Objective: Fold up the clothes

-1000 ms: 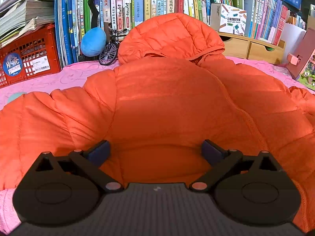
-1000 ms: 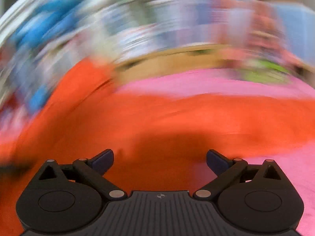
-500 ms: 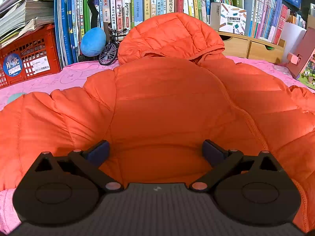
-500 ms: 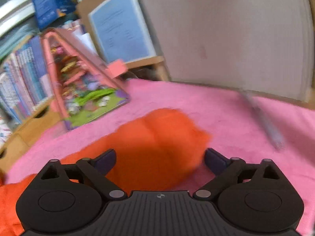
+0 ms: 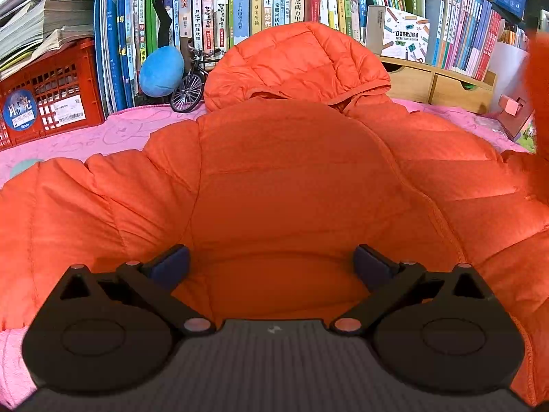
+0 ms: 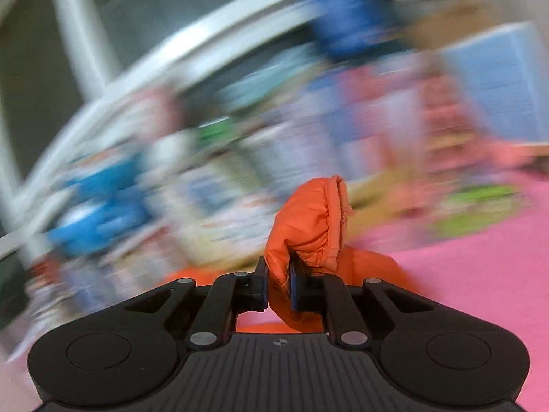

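Fingers (image 6: pixel 260 286) of our right gripper (image 6: pixel 278 288) are pinched tight on the cuff end of the orange jacket's sleeve (image 6: pixel 308 226), which stands up off the pink cloth (image 6: pixel 480 274). Our left gripper (image 5: pixel 271 267) hangs with its jaws spread wide over the lower back of the jacket (image 5: pixel 284 178), which lies flat and face down (hood (image 5: pixel 298 65) toward the books (image 5: pixel 267 0)). We judge we are on the first sleeve fold; next we must carry that cuff across the back and lay it flat without dragging the body.
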{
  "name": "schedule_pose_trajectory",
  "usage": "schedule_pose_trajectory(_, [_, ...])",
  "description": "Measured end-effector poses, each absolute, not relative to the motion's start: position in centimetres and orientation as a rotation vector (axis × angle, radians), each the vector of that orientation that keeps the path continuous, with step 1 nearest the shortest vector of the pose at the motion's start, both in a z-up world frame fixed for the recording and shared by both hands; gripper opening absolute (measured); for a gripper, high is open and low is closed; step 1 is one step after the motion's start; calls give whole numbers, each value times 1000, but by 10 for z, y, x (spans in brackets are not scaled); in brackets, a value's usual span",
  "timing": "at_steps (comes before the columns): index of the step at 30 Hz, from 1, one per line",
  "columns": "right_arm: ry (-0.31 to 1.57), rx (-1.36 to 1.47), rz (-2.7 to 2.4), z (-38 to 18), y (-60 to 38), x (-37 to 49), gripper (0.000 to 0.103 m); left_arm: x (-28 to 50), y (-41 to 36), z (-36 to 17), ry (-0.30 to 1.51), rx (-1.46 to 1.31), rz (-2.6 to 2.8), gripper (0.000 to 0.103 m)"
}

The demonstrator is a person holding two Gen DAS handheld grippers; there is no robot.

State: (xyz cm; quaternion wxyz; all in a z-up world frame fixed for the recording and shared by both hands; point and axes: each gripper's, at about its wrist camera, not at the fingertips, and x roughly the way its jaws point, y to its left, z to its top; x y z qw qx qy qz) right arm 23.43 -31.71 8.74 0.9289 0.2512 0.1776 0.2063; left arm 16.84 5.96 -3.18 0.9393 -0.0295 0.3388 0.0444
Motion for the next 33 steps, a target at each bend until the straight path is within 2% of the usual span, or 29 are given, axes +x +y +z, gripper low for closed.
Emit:
schedule_pose_trajectory(5, [471, 466, 767, 81, -174, 241, 15, 170, 59, -31, 692, -64, 90, 103])
schedule_pose_trajectory(8, [570, 427, 774, 62, -126, 247, 25, 169, 59, -31, 689, -68, 87, 103])
schedule_pose_trajectory(9, [606, 422, 775, 55, -114, 249, 40, 169, 59, -31, 688, -70, 87, 103])
schedule_pose_trajectory(12, [615, 530, 837, 44, -131, 243, 77, 169, 59, -31, 688, -69, 86, 103])
schedule_pose_trajectory(15, [559, 598, 867, 49, -174, 230, 91, 169, 59, -30, 688, -66, 86, 103])
schedule_pose_trajectory(20, [435, 350, 469, 54, -224, 214, 91, 169, 58, -30, 689, -54, 91, 103])
schedule_pose_trajectory(22, [448, 322, 325, 40, -232, 221, 86, 169, 57, -29, 689, -46, 96, 103])
schedule_pose_trajectory(25, [494, 350, 177, 15, -239, 238, 72, 162, 58, -26, 655, -54, 149, 101])
schedule_pose_trajectory(26, [527, 353, 183, 6, -237, 244, 63, 156, 58, -24, 628, -62, 196, 97])
schedule_pose_trajectory(27, [557, 346, 195, -4, -234, 249, 60, 149, 58, -21, 597, -68, 245, 87])
schedule_pose_trajectory(28, [575, 312, 224, -14, -227, 250, 60, 136, 56, -14, 520, -64, 333, 84])
schedule_pose_trajectory(31, [594, 246, 338, -24, -214, 249, 61, 111, 49, 7, 315, -48, 406, 87])
schedule_pose_trajectory(33, [600, 273, 389, -25, -216, 251, 65, 126, 48, 18, 314, -6, 388, 89])
